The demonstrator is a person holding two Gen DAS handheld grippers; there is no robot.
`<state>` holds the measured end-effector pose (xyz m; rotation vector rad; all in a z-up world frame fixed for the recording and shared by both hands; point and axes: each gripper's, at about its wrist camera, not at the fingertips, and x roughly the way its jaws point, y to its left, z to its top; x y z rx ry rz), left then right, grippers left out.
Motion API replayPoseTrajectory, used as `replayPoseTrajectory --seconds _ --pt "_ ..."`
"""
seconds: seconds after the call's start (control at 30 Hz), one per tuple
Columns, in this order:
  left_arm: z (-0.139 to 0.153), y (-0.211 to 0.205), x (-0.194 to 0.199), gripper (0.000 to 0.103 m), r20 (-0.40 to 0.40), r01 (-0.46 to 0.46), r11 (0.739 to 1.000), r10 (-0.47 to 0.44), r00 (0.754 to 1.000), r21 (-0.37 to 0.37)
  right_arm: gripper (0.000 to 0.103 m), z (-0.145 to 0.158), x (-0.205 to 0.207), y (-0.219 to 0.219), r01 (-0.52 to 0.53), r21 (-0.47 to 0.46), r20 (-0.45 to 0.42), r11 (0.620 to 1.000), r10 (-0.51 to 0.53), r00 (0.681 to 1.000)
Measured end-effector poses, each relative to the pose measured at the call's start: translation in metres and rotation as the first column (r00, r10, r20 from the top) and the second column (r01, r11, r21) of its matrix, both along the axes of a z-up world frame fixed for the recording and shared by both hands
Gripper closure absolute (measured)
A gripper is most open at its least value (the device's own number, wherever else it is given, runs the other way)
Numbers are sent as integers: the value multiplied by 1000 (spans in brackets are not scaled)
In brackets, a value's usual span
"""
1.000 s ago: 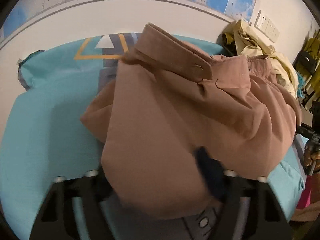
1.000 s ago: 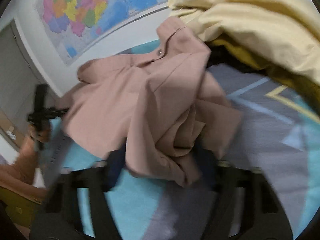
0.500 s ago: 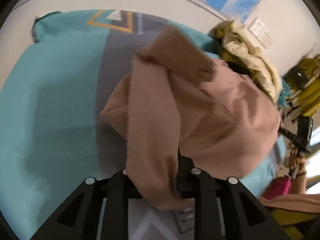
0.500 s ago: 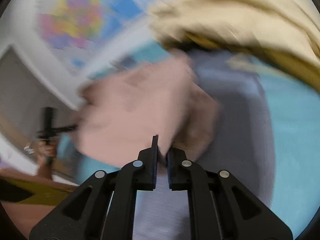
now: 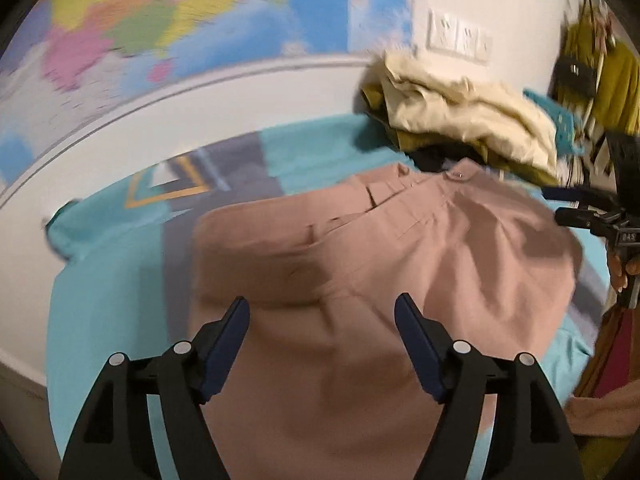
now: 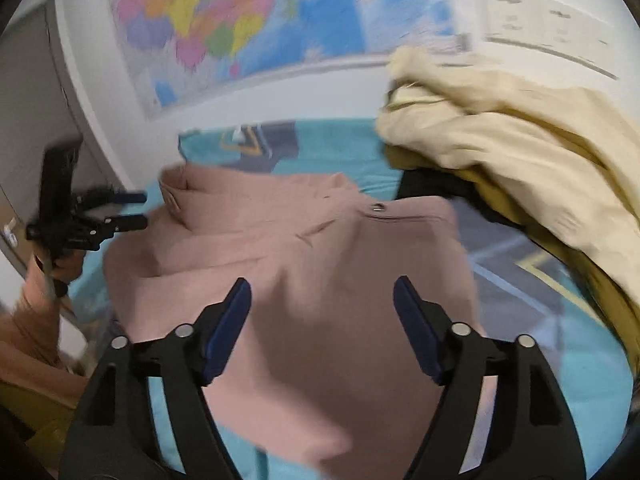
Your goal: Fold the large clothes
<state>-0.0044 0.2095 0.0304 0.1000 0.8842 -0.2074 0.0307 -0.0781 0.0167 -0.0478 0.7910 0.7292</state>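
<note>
A dusty-pink shirt [image 5: 360, 272] lies spread on a turquoise and grey bed cover [image 5: 104, 280]. It also shows in the right wrist view [image 6: 304, 280], with its collar at the far left. My left gripper [image 5: 322, 312] is open and empty above the shirt's near edge. My right gripper [image 6: 322, 308] is open and empty above the shirt's other side. The right gripper also shows in the left wrist view [image 5: 588, 212], at the shirt's right edge. The left gripper also shows in the right wrist view [image 6: 100, 216], at the shirt's left edge.
A heap of cream and mustard clothes [image 5: 468, 120] lies at the far right of the bed, also close in the right wrist view [image 6: 520, 148]. A white wall with a coloured map [image 5: 168, 28] and a switch plate [image 5: 460, 36] runs behind the bed.
Both grippers were shut on the shirt half a second ago. Now both have opened and drawn back, and the shirt lies flatter on the bed.
</note>
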Motion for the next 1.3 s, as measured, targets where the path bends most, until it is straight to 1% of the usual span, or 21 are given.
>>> replayPoseTrajectory --seconds 0.07,0.1,0.13,0.17,0.2,0.27,0.3,0.37,0.43,0.5,0.6,0.67,0.73,0.8,0.83,0.87,0.9,1.07,1.13,1.23,1.3 --pt "-12 -3 16 33 -46 -12 1000 14 999 27 23 -13 10 14 -7 -19 -34 1000 6 999" --pt "-20 -5 32 48 -77 -38 998 42 996 59 23 -18 16 23 4 -48 -37 999 -6 999" --pt "-26 -4 39 75 -97 -52 996 59 993 76 24 -24 20 27 7 -69 -38 998 -10 999" --pt "-31 -3 49 86 -122 -59 995 69 990 81 31 -30 26 34 -1 -89 -50 996 -4 999" --pt "-34 -1 57 101 -141 -61 996 70 987 68 42 -37 31 38 -4 -105 -60 994 -2 998" --pt "-30 4 69 102 -114 -71 997 74 991 31 93 -45 35 40 0 -136 -57 991 -8 998" --pt "-27 5 74 102 -97 -77 997 80 992 30 101 -45 38 39 14 -140 -48 990 -21 999" --pt "-17 11 84 102 -75 -100 995 100 992 -3 101 -35 39 27 49 -74 -29 996 -52 998" --pt "-5 17 94 102 -35 -120 992 119 992 -34 101 -16 40 13 97 4 30 995 -97 995" --pt "0 21 106 102 -13 -149 988 149 989 -31 101 -11 43 8 128 33 42 991 -130 991" --pt "-12 17 120 101 -40 -172 985 173 984 10 99 -31 57 21 128 -44 -13 991 -128 992" --pt "-33 18 134 100 -120 -174 984 177 977 39 89 -47 64 27 127 -93 -46 988 -132 990" --pt "-44 24 137 100 -153 -182 983 184 971 30 83 -52 67 25 145 -83 -63 986 -150 987" --pt "-40 28 130 97 -147 -175 985 173 974 -4 75 -49 65 20 148 -63 -61 987 -151 987" --pt "-34 30 124 79 -137 -180 984 176 975 -19 66 -44 61 15 159 -51 -55 986 -161 985" --pt "-24 33 114 68 -89 -196 981 195 977 -9 59 -40 59 12 159 -32 -50 987 -160 986" --pt "-13 34 101 54 -24 -201 979 202 979 3 58 -35 54 8 156 -7 -39 988 -156 987" --pt "9 37 48 52 74 -149 989 150 986 -26 53 -13 27 -6 94 96 -1 991 -95 996" --pt "6 34 28 52 83 -130 991 132 988 -22 53 -17 23 -5 84 83 -2 993 -84 996" --pt "-12 28 9 51 57 -108 994 107 993 2 52 -34 27 -9 107 55 -40 993 -105 994" --pt "-34 29 6 51 1 -112 994 112 994 -7 52 -49 34 -17 145 39 -66 989 -142 988"
